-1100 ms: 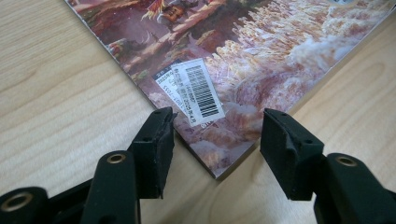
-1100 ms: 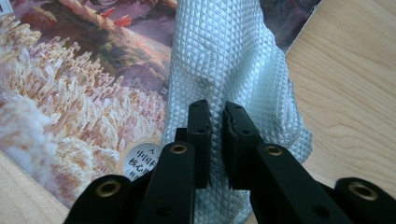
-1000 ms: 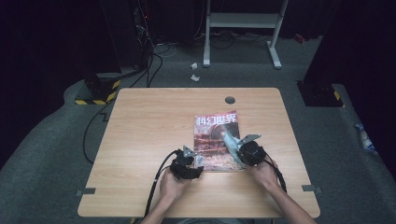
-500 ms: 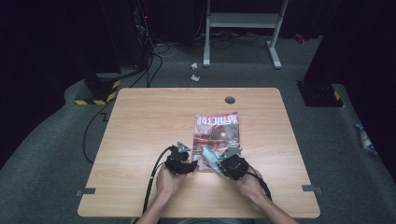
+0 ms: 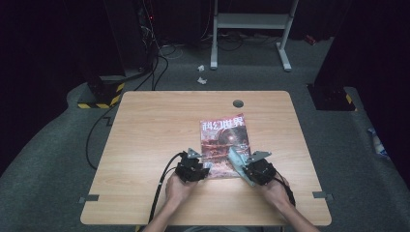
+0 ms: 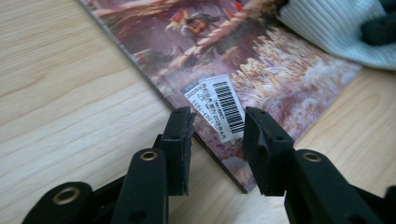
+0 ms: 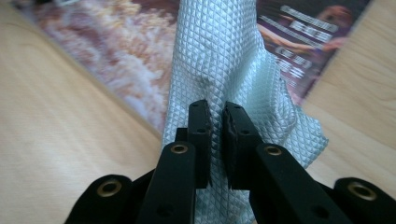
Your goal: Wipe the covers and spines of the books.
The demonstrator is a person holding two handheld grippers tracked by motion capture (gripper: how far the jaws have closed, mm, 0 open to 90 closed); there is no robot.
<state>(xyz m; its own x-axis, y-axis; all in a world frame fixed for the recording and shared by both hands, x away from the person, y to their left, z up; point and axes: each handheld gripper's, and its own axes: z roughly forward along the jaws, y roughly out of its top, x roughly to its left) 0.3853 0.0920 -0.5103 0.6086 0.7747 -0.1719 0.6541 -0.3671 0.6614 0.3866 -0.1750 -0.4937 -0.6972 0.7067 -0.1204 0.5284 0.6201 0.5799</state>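
We find a magazine (image 5: 225, 145) lying flat on the table (image 5: 145, 130), slightly right of centre and reaching toward the near edge. Its cover is reddish-brown artwork with pale title characters at the top and a white barcode sticker (image 6: 219, 108) at its near left corner.

A pale blue-grey cloth (image 7: 224, 65) with a quilted diamond texture rests on the magazine's near right corner, spilling onto the wood. The right gripper (image 7: 215, 123) has its jaws pinched on a fold of this cloth, nearly together. The left gripper (image 6: 215, 135) sits at the magazine's near left corner; its jaws have just been closing and stand partly apart astride the corner, pads not pressing anything that we can see.

A round cable hole (image 5: 238, 103) sits near the table's far edge. The tabletop is light wood grain. Beyond it lie grey carpet, a white metal stand (image 5: 251, 21), cables and crumpled paper scraps (image 5: 201, 74), in a dark room.
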